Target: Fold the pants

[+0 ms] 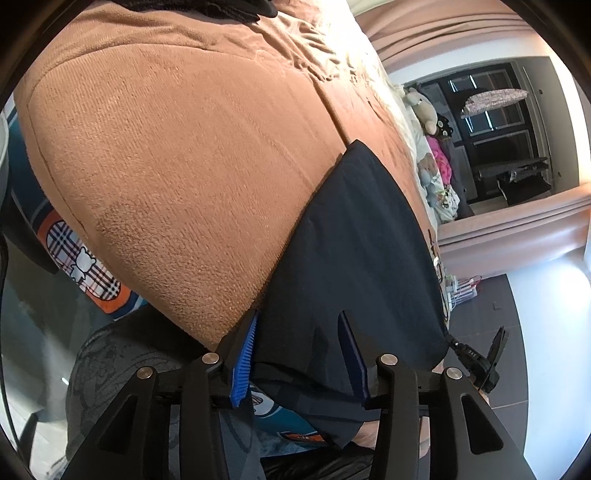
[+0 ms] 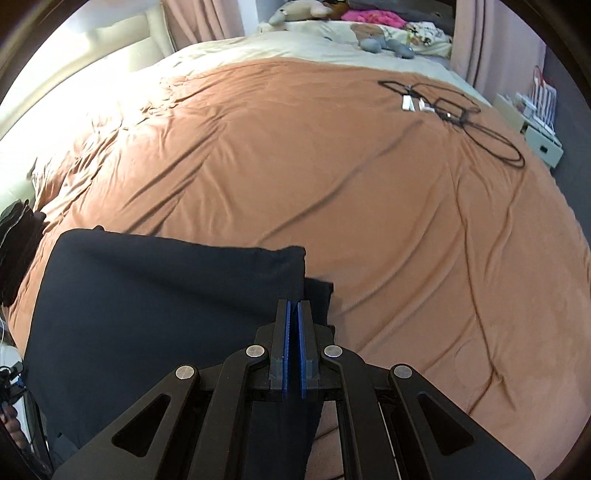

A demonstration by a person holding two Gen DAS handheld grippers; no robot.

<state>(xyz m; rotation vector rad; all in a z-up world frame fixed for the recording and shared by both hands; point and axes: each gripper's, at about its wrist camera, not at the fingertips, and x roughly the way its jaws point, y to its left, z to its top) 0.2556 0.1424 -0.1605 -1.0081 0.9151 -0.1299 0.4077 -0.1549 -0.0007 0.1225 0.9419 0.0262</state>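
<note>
- Two grippers were seen at the near edge of a bed, where dark navy pants [image 2: 155, 291] lay partly folded on an orange-brown blanket [image 2: 332, 177], the lower part hanging over the edge toward the person.
- The left gripper [image 1: 299, 350] was held with its blue-padded fingers spread wide over the fabric, nothing caught between them (apparently freed, or readied for a fresh hold).
- The right gripper [image 2: 294, 332] was shown with its pads nearly pressed together, a thin slit left between; whether cloth was pinched there could not be told, though the pads were set right at the folded corner of the pants.
- That corner was judged to be the likely reason for the right gripper's placing: a doubled edge there would be the one to be drawn across for the next fold.
- The pants were rendered as smooth, matte and thin, with a rounded, doubled fold along the far edge; the blanket was seen as napped and ribbed, creased in long soft wrinkles.
- A looped black cable [image 2: 476, 122] and small white plugs were noted well apart on the far side of the bed, with soft toys [image 2: 295, 11] at the head.
</note>
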